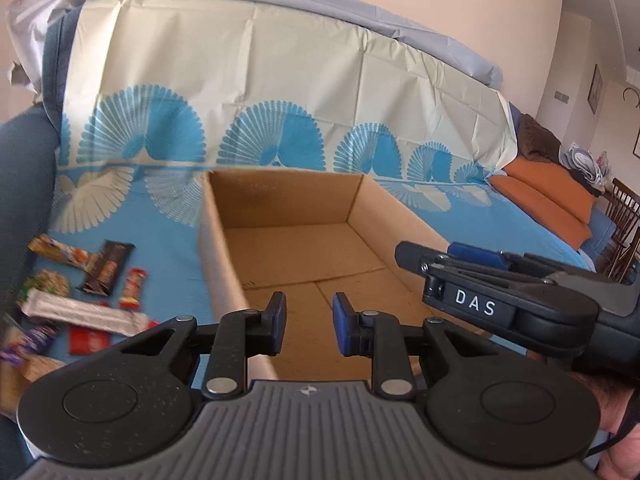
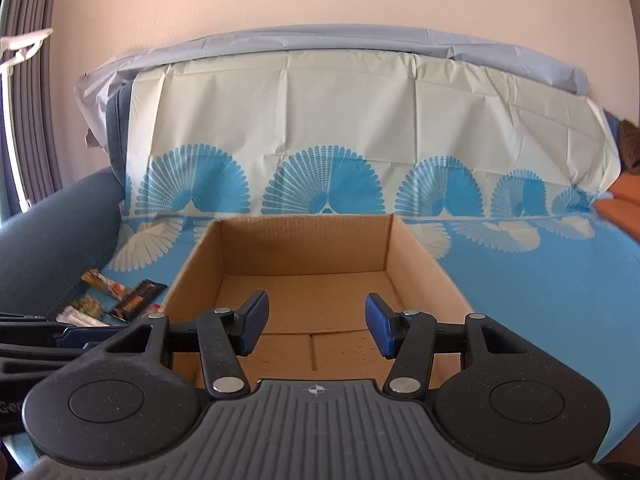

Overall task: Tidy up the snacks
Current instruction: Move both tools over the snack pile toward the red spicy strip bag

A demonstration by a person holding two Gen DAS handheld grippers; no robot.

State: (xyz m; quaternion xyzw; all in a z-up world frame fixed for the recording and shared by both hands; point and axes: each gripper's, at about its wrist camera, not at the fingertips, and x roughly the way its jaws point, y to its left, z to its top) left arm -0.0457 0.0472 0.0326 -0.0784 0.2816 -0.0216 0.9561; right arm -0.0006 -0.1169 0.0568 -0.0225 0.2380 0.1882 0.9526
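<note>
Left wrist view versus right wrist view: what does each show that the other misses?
Only the left wrist view shows the whole snack pile, including the red wrapper and purple wrapper, plus the orange cushions and the right gripper from the side. Only the right wrist view shows the curtain and the right gripper's gap head-on, nothing in it. Both show the cardboard box with nothing inside, on the blue patterned cloth.

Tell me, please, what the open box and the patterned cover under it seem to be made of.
The box looks like plain brown corrugated cardboard with a matte finish: fine ribbing shows on its inner walls and flap seams on the floor. The cover looks like thin plastic or coated paper, slightly glossy, with sharp fold creases; which of the two I cannot tell.
</note>
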